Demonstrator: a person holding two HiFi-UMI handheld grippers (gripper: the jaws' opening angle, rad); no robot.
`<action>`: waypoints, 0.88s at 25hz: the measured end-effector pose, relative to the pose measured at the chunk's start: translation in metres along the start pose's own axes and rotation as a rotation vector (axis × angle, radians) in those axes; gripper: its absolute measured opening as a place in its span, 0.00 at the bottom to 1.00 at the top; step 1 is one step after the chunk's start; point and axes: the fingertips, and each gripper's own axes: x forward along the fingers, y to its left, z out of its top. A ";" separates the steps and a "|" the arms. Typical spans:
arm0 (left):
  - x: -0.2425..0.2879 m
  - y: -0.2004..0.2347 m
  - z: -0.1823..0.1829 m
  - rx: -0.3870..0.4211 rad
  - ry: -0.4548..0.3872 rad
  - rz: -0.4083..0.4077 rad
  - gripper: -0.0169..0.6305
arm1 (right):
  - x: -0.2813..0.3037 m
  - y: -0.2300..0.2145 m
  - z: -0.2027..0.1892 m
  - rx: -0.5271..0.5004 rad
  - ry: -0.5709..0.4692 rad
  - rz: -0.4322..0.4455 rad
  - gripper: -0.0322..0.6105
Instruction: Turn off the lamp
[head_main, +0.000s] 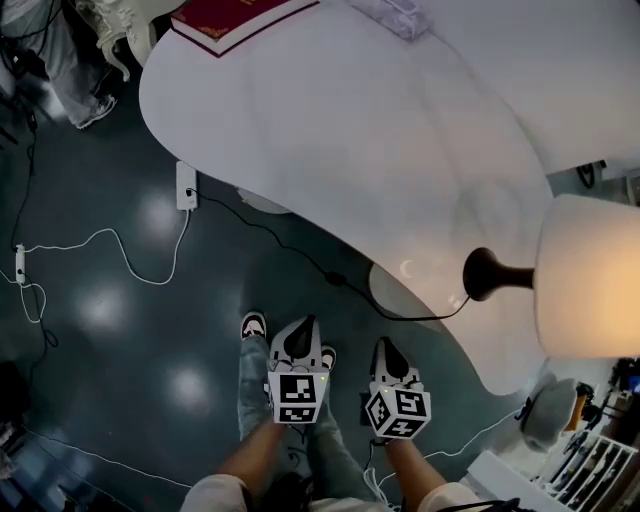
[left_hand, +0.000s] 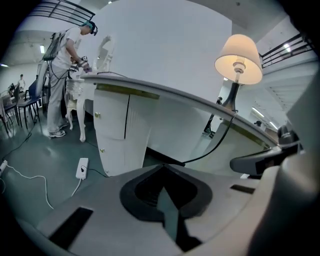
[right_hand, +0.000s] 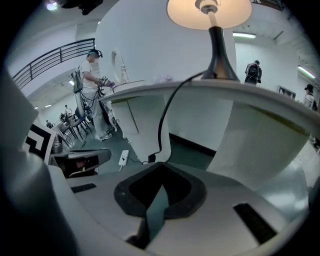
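The lamp (head_main: 590, 275) stands lit on the white table (head_main: 330, 110) at the right, with a cream shade and a dark base (head_main: 487, 273). Its black cord (head_main: 300, 250) drops off the table edge to a white power strip (head_main: 186, 185) on the floor, with a small dark lump (head_main: 335, 278) along it. Both grippers hang low in front of the table, above the person's shoes. My left gripper (head_main: 300, 335) is shut and empty. Beside it my right gripper (head_main: 392, 352) is shut and empty. The left gripper view shows the glowing lamp (left_hand: 239, 57) up right; the right gripper view has the lamp (right_hand: 218, 50) straight above.
A dark red book (head_main: 235, 18) and a clear box (head_main: 390, 12) lie at the table's far end. White cables (head_main: 120, 250) trail over the dark floor at left. Another person (left_hand: 62, 55) works at a white dresser beyond. Shelving with tools (head_main: 590, 450) stands at the lower right.
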 end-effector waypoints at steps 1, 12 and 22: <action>0.006 0.005 -0.008 -0.001 0.005 0.000 0.04 | 0.007 0.002 -0.008 0.006 0.008 0.005 0.05; 0.062 0.013 -0.103 0.069 0.054 -0.085 0.04 | 0.081 0.002 -0.086 0.005 0.057 0.011 0.05; 0.086 -0.008 -0.102 0.136 0.001 -0.164 0.04 | 0.086 -0.015 -0.083 0.047 0.024 -0.016 0.05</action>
